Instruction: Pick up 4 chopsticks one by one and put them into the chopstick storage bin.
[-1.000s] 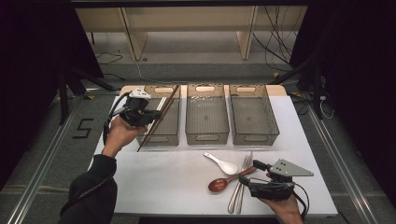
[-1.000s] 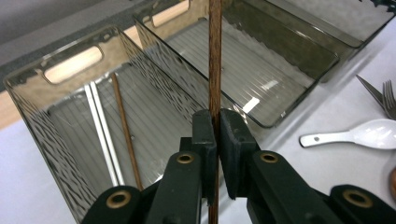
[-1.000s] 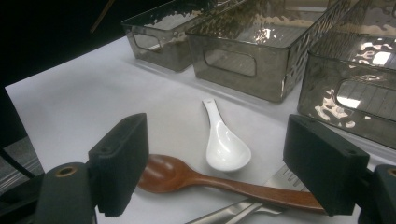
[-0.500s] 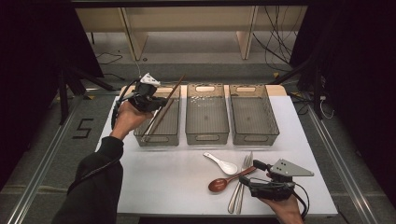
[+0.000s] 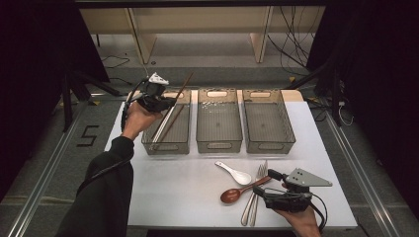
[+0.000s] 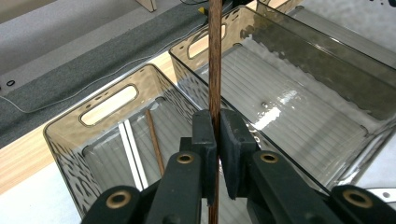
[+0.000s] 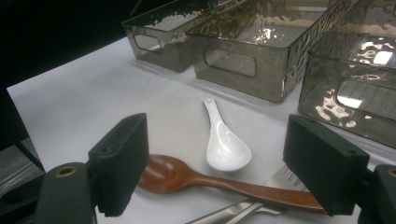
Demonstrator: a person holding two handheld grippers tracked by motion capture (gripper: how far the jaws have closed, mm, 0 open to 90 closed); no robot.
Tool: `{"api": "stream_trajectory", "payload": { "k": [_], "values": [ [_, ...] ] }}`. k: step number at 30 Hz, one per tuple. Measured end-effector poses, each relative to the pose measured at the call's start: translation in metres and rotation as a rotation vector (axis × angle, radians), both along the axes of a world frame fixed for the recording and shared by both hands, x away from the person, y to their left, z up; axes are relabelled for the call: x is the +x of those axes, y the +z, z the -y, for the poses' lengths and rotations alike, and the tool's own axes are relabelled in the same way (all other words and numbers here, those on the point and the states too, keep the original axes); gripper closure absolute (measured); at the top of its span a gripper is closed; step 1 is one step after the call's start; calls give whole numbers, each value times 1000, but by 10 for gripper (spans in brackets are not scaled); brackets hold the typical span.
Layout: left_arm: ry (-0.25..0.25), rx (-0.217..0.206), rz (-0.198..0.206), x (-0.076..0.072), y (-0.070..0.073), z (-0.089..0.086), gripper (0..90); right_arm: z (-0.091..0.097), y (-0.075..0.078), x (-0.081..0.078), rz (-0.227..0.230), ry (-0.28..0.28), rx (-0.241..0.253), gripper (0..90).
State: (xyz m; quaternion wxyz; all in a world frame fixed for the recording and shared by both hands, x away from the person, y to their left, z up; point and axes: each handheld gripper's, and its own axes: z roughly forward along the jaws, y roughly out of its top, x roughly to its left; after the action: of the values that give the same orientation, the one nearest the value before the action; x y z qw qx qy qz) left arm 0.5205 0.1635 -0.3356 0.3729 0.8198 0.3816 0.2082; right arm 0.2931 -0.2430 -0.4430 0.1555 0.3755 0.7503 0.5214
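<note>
My left gripper (image 5: 159, 101) hovers above the far end of the left clear bin (image 5: 165, 147), shut on a brown chopstick (image 5: 182, 88) that slants up toward the back. In the left gripper view the pads (image 6: 204, 135) pinch that chopstick (image 6: 215, 60) upright, and my left gripper (image 6: 217, 120) looks down into the bin (image 6: 65, 140). Inside lie a second brown chopstick (image 6: 154, 140) and two white ones (image 6: 130, 149). My right gripper (image 5: 268, 191) rests open at the table's front right, its jaws on either side of a wooden spoon (image 7: 196, 179).
A white ceramic spoon (image 5: 236, 174), the wooden spoon (image 5: 237, 192) and metal forks (image 5: 254, 202) lie together in front of the right gripper. A middle bin (image 5: 219, 145) and a right bin (image 5: 269, 145) stand beside the left one. Bare white tabletop (image 5: 173, 187) stretches at the front left.
The left hand has carried the chopstick away from the person and slightly right, from the left bin's side to above its far end. The right gripper has stayed still.
</note>
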Motion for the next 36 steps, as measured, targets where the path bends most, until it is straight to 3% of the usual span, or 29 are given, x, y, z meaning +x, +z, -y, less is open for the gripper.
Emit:
{"api": "stream_trajectory", "payload": {
  "k": [9, 17, 36],
  "values": [
    [24, 8, 8, 9, -9, -4, 843, 0, 0, 0, -1, 1, 1, 231],
    [50, -11, 5, 12, -17, -7, 842, 0, 0, 0, 1, 1, -1, 232],
    [95, -29, -32, 17, -39, -17, 842, 0, 0, 0, 2, 3, -3, 232]
  ]
}}
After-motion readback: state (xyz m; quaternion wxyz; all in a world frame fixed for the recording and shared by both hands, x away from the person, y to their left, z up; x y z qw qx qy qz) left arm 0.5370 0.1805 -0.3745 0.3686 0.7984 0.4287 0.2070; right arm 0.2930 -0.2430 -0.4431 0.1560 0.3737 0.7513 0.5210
